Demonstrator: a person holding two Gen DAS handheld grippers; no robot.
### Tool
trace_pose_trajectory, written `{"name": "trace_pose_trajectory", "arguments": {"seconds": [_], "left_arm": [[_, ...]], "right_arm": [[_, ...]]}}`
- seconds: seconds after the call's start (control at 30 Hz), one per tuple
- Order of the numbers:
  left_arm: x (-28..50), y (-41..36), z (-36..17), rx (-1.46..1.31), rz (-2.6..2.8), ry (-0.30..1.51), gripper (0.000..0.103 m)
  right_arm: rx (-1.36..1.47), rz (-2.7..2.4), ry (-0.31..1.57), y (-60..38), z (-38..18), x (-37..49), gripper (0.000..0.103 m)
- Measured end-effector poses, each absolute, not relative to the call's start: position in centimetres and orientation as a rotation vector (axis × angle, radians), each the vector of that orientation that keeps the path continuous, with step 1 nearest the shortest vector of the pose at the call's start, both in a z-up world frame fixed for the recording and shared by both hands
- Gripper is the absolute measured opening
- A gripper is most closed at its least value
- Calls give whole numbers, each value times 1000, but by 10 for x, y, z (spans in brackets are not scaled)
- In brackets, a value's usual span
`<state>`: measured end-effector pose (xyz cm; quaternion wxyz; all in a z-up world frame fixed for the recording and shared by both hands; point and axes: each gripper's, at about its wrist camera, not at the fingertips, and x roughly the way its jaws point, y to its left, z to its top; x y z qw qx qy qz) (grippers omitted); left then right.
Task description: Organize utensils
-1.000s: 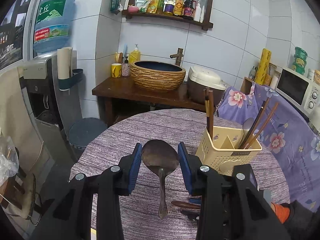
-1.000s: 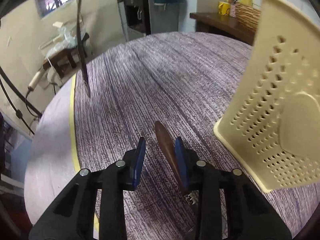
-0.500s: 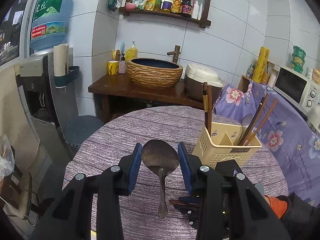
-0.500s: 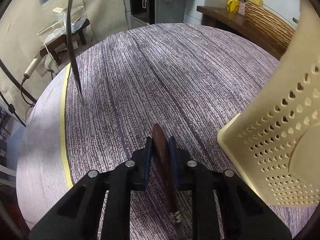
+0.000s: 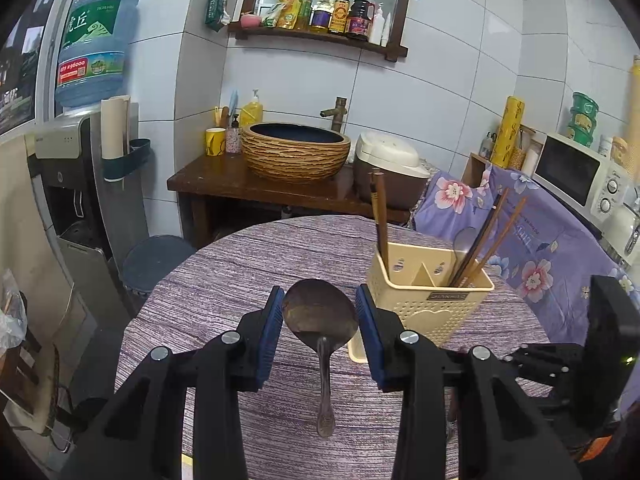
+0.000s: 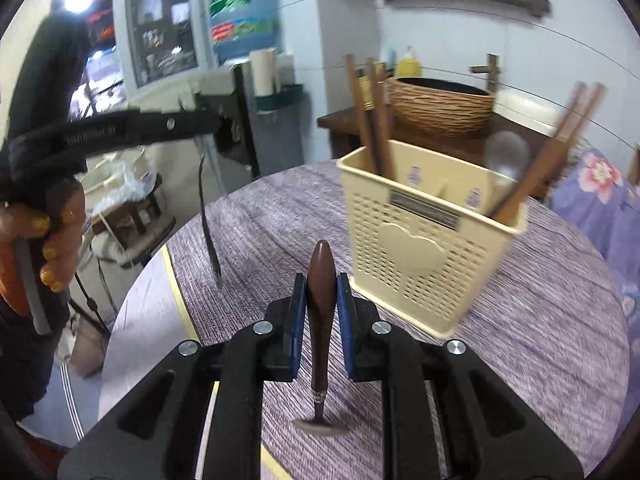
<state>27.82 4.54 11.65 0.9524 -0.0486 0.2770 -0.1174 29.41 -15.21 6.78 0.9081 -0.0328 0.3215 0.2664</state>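
Note:
My left gripper (image 5: pixel 319 318) is shut on a metal spoon (image 5: pixel 320 316), gripping its bowl, with the handle hanging down toward me above the table. My right gripper (image 6: pixel 322 304) is shut on the brown wooden handle of a utensil (image 6: pixel 321 280), lifted off the table, its metal end pointing down toward me. The cream perforated utensil holder (image 5: pixel 428 296) stands on the purple round table (image 5: pixel 240 280), just right of the left gripper and ahead-right of the right gripper (image 6: pixel 424 240). It holds chopsticks (image 5: pixel 380 216) and a spoon (image 5: pixel 464 240).
The left gripper and the hand holding it show in the right wrist view (image 6: pixel 100 136), with the spoon handle (image 6: pixel 208 232) hanging. A wooden counter with a woven basin (image 5: pixel 296 152) and rice cooker (image 5: pixel 388 168) stands behind the table. A water dispenser (image 5: pixel 80 160) stands left.
My right gripper closed on the brown-handled utensil and lifted it off the table, swinging up to face the holder. My left gripper kept the spoon and drew back slightly.

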Motion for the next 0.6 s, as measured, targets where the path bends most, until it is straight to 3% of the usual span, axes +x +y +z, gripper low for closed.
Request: {"name": "trace_pose_trajectory", "arguments": {"seconds": [0.4,0.6], "left_arm": [[274,16,109,-99,-260,581,37],[290,4,143,-113,-295,536,37]], "right_arm": [[44,493,614,-176,85,275,16],[84,512,534,-183,129,283,16]]}}
